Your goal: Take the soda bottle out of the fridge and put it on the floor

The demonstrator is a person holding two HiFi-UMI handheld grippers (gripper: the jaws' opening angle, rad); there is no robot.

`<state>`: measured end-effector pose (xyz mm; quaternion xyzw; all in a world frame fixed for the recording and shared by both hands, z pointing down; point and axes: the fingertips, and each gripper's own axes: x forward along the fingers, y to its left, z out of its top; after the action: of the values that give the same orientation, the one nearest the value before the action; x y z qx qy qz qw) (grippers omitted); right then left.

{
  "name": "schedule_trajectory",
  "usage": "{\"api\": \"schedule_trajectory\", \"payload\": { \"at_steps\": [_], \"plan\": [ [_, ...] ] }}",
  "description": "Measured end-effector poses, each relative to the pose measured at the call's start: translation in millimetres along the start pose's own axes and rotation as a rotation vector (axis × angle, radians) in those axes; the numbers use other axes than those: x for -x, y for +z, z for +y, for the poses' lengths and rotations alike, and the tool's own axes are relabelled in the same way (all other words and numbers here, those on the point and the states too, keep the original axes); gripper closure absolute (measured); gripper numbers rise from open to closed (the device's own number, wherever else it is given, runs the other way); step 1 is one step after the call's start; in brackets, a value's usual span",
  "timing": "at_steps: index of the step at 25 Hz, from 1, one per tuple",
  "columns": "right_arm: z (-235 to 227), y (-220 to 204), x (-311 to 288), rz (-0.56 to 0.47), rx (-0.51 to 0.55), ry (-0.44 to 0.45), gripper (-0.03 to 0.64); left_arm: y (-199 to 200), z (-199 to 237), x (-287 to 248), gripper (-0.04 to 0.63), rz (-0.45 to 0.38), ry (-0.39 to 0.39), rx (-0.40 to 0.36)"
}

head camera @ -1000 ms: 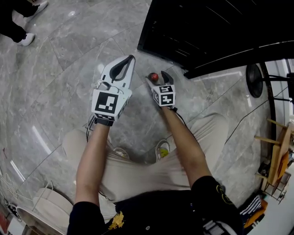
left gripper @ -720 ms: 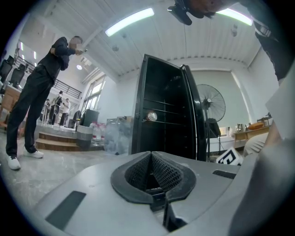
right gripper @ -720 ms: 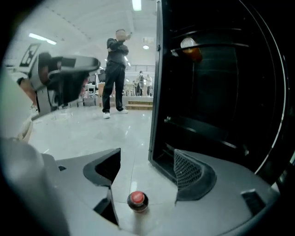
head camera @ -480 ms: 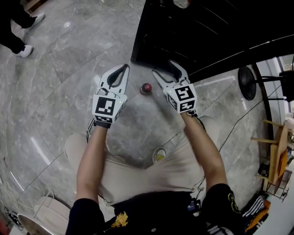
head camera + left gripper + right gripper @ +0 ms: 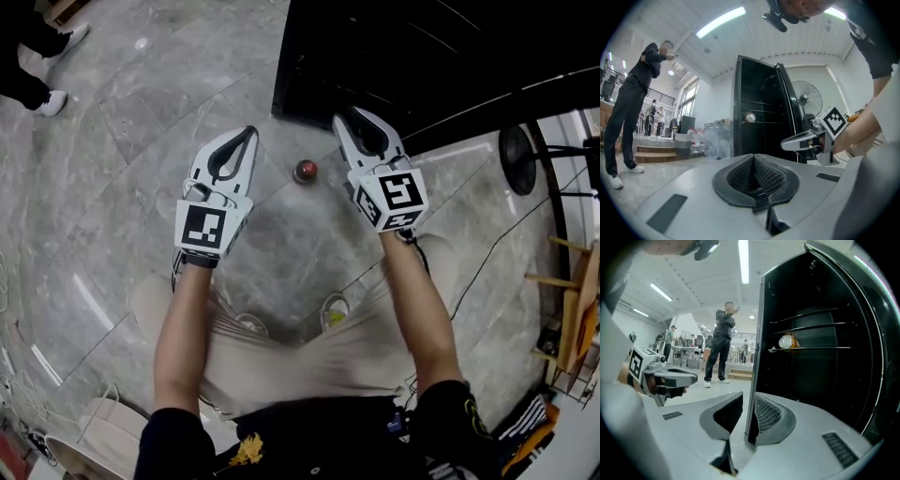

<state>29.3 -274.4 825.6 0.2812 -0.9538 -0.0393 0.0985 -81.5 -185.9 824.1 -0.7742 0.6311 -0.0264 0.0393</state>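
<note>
The soda bottle (image 5: 305,171) stands on the grey floor between my two grippers; from above I see mostly its red cap. Nothing touches it. My right gripper (image 5: 353,119) reaches the open edge of the black fridge door (image 5: 753,380). Its jaws are closing with that edge between them, and the pads (image 5: 766,416) lie against it. My left gripper (image 5: 248,132) hovers to the left of the bottle, shut and empty, its fingertips (image 5: 753,158) meeting in the left gripper view.
The black fridge (image 5: 441,56) stands open ahead, with wire shelves (image 5: 811,348) and a round yellowish item (image 5: 787,341) on one. A person (image 5: 721,345) stands further off on the floor. A fan (image 5: 806,99) stands to the right of the fridge.
My right gripper let go of the bottle, left it standing on the floor, moved forward to the fridge door's edge and closed its jaws there. The left gripper shifted slightly.
</note>
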Motion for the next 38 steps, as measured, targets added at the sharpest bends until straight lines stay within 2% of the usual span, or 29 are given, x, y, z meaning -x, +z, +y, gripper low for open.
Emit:
{"api": "schedule_trajectory", "payload": {
  "at_steps": [3, 8, 19, 38],
  "plan": [
    [-5, 5, 5, -0.018, 0.005, -0.029, 0.621, -3, -2, -2, 0.577, 0.003, -0.013, -0.002],
    [-8, 13, 10, -0.038, 0.026, -0.032, 0.623, -4, -6, -5, 0.577, 0.013, -0.027, -0.019],
    [-15, 11, 15, -0.035, 0.021, -0.036, 0.623, -5, -6, -8, 0.578, 0.02, -0.039, 0.034],
    [-15, 13, 15, -0.049, 0.025, -0.032, 0.621, -5, -6, -5, 0.578, 0.016, -0.033, 0.029]
  ]
}}
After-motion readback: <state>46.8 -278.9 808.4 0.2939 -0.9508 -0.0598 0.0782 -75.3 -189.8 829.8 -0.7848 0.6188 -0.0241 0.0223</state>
